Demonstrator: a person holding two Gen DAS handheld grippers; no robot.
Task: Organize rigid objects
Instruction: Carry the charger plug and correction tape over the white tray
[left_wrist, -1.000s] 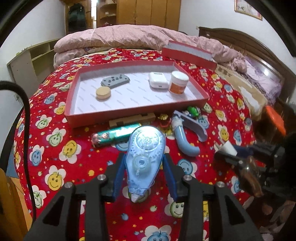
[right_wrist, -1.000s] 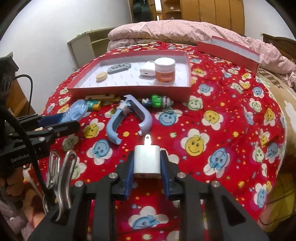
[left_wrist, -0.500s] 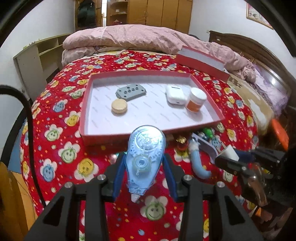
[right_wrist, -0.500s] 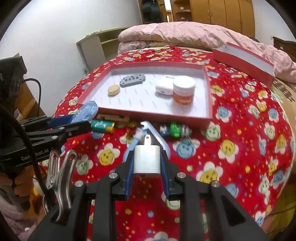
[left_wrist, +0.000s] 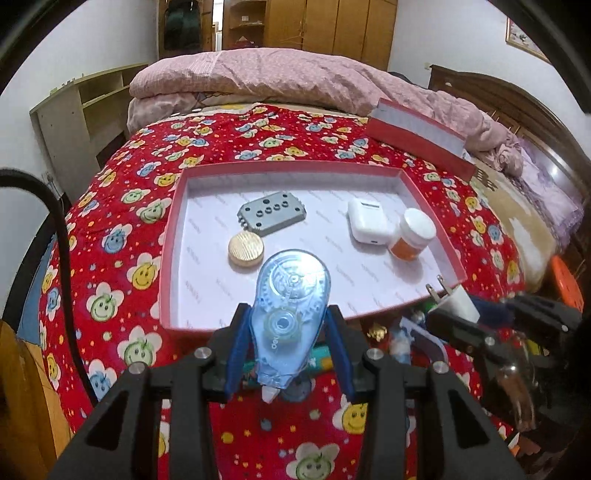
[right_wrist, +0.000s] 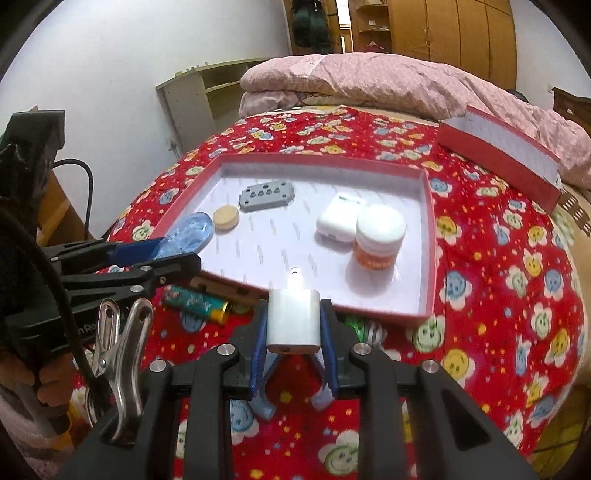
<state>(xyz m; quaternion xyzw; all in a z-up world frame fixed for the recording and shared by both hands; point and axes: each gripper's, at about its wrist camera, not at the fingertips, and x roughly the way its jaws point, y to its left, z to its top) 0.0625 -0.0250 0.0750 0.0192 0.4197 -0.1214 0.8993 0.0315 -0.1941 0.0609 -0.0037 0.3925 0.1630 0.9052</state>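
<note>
My left gripper (left_wrist: 288, 354) is shut on a clear blue correction tape dispenser (left_wrist: 290, 317), held above the near rim of the red tray (left_wrist: 168, 236). My right gripper (right_wrist: 293, 341) is shut on a white plug adapter (right_wrist: 293, 319), its prongs pointing forward over the tray's near edge (right_wrist: 369, 310). Inside the tray lie a grey plate with holes (left_wrist: 272, 214), a round tan disc (left_wrist: 246, 249), a white earbud case (left_wrist: 369, 221) and an orange jar with a white lid (left_wrist: 412, 240). In the left wrist view the right gripper with the adapter (left_wrist: 456, 301) shows at the right.
On the red smiley-face bedspread (right_wrist: 498, 258) before the tray lie a green battery (right_wrist: 195, 301), a blue C-shaped piece (right_wrist: 264, 404), a green toy (right_wrist: 364, 328) and other small items. The tray's red lid (right_wrist: 498, 147) rests far right. Pink quilt and shelves stand behind.
Both grippers have risen and moved forward toward the tray, each keeping its object. The loose items on the bedspread now sit under and behind the fingers.
</note>
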